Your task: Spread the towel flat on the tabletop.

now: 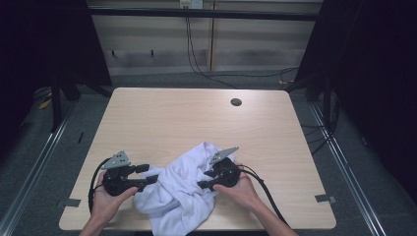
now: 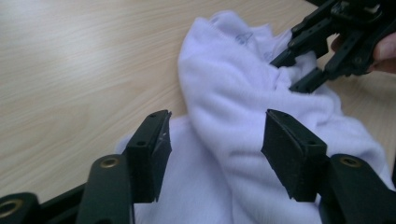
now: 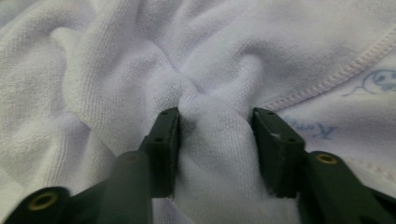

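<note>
- Overhead, a crumpled white towel (image 1: 179,189) lies at the near edge of the wooden table (image 1: 162,118), between the left gripper (image 1: 153,178) at its left side and the right gripper (image 1: 202,184) at its right, each held in a hand.
- Along the left gripper (image 2: 215,140), the jaws stand apart with a thick towel (image 2: 233,93) fold between them, not pressed; the other gripper shows at the far right.
- Along the right gripper (image 3: 215,140), a bunched towel (image 3: 116,60) ridge sits between the parted jaws, touching both pads; whether they squeeze it, I cannot tell.
</note>
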### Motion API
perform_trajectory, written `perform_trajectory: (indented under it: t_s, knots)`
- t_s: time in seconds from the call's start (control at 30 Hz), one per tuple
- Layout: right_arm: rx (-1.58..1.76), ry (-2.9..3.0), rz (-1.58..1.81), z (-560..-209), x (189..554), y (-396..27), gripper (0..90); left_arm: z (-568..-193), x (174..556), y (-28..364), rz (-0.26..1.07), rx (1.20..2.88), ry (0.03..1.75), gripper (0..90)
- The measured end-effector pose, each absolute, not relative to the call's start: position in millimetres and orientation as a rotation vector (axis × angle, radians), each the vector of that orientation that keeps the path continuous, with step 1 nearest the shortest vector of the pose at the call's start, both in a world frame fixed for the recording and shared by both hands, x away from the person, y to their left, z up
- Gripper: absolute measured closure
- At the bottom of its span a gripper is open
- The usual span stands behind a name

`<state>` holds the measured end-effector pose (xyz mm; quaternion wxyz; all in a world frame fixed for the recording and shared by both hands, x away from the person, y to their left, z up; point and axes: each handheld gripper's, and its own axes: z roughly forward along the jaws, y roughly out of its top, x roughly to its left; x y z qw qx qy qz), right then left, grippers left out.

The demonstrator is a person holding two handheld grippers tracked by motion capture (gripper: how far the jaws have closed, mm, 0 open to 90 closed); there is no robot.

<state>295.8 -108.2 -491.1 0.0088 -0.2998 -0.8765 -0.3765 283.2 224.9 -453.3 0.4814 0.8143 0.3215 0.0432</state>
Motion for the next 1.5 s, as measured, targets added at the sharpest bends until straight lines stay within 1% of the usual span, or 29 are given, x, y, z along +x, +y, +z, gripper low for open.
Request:
perform_trajectory:
  t_s: [0.07, 0.17, 0.23, 0.37, 0.43, 0.57, 0.63, 0.67, 0.73, 0.77, 0.8, 0.83, 0.87, 0.9, 0.93, 0.97, 1.03, 1.2, 1.3, 1.4, 1.5]
  knots:
    - [-0.923, -2.741, -1.187, -483.6, 294.7, -112.4, 43.9, -449.1, 288.6, 217.0, 0.09, 2.014, 0.758, 44.9]
    - [-0.986, -2.671, -1.316, -468.4, 301.6, -133.4, 45.7, -445.6, 304.6, 204.0, 0.068, 2.039, 0.745, 44.8]
    - [-1.082, -2.679, -1.33, -463.2, 312.0, -147.8, 47.5, -445.7, 316.6, 193.4, 0.035, 2.042, 0.739, 45.0]
    - [-1.189, -2.744, -1.279, -470.9, 335.4, -160.6, 48.9, -453.4, 335.6, 168.7, -0.007, 2.08, 0.724, 48.2]
    - [-1.206, -2.743, -1.267, -478.4, 341.4, -158.4, 48.4, -460.9, 344.0, 160.3, -0.042, 2.091, 0.735, 53.1]
    - [-1.214, -2.724, -1.251, -491.9, 348.4, -151.5, 44.9, -476.2, 348.4, 149.2, -0.025, 2.15, 0.761, 51.7]
    - [-1.223, -2.707, -1.268, -495.0, 350.3, -150.7, 41.9, -481.3, 347.9, 147.6, -0.037, 2.163, 0.772, 45.6]
    - [-1.21, -2.709, -1.269, -496.0, 350.7, -150.5, 39.9, -484.6, 347.9, 147.5, -0.042, 2.16, 0.777, 44.0]
    - [-1.177, -2.727, -1.263, -497.9, 349.3, -147.0, 35.6, -492.6, 348.1, 145.0, -0.049, 2.171, 0.79, 44.5]
    - [-1.173, -2.75, -1.25, -497.8, 347.6, -144.6, 35.0, -495.2, 348.4, 143.5, -0.058, 2.165, 0.791, 44.3]
    - [-1.162, -2.777, -1.248, -498.5, 346.5, -141.8, 37.4, -495.0, 348.5, 143.7, -0.064, 2.163, 0.772, 47.9]
    - [-1.175, -2.828, -1.215, -497.7, 344.0, -138.9, 41.9, -493.1, 347.6, 144.5, -0.041, 2.156, 0.76, 53.9]
    - [-1.171, -2.885, -1.195, -497.3, 342.1, -136.3, 46.0, -491.6, 346.7, 145.1, -0.032, 2.145, 0.752, 61.1]
    - [-1.161, -2.914, -1.185, -497.2, 340.3, -134.2, 52.1, -490.3, 345.8, 145.5, -0.018, 2.138, 0.747, 69.1]
    - [-1.168, -2.933, -1.175, -496.3, 338.8, -133.0, 63.3, -489.3, 345.0, 145.3, -0.003, 2.131, 0.744, 73.4]
    - [-1.168, -2.93, -1.185, -496.1, 338.7, -132.5, 67.8, -488.1, 344.4, 145.2, 0.003, 2.129, 0.739, 76.7]
    - [-1.177, -2.922, -1.19, -495.5, 339.3, -133.9, 76.7, -484.2, 343.4, 147.3, 0.013, 2.11, 0.74, 79.6]
    - [-1.211, -2.836, -1.239, -492.4, 342.4, -144.3, 79.6, -469.6, 343.0, 163.6, 0.021, 2.022, 0.742, 82.0]
    - [-1.241, -2.801, -1.304, -483.5, 343.4, -152.1, 79.8, -464.7, 343.7, 173.1, 0.049, 2.002, 0.751, 83.1]
    - [-1.25, -2.785, -1.351, -472.3, 342.8, -157.5, 80.1, -458.8, 343.8, 179.5, 0.037, 1.949, 0.752, 83.0]
    - [-1.284, -2.798, -1.371, -462.0, 341.7, -162.9, 83.1, -448.8, 340.8, 183.0, 0.071, 1.929, 0.742, 83.1]
